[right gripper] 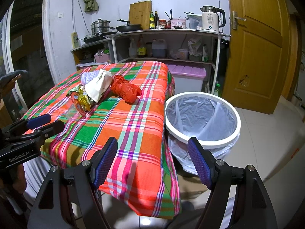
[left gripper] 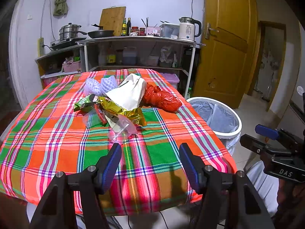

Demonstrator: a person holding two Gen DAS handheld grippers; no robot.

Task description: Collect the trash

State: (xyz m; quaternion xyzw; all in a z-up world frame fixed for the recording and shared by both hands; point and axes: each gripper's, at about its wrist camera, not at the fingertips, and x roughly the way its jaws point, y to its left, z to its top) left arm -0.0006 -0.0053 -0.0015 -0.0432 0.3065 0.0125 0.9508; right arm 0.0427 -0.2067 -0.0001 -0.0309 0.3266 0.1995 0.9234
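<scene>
A pile of trash lies on the plaid tablecloth (left gripper: 57,133): a red plastic bag (left gripper: 162,97), a white paper bag (left gripper: 129,93), a gold wrapper (left gripper: 122,110), a green wrapper (left gripper: 85,103), purple foam nets (left gripper: 101,85) and a clear plastic cup (left gripper: 122,129). My left gripper (left gripper: 150,152) is open and empty, just short of the clear cup. My right gripper (right gripper: 152,148) is open and empty, over the table's right edge beside the white bin (right gripper: 202,118). The red bag (right gripper: 125,90) and white paper bag (right gripper: 99,87) also show in the right wrist view.
The white bin (left gripper: 215,114) with a grey liner stands on the floor right of the table. A kitchen shelf (left gripper: 137,40) with pans, bottles and a kettle (left gripper: 188,28) stands behind. A wooden door (left gripper: 228,38) is at the right.
</scene>
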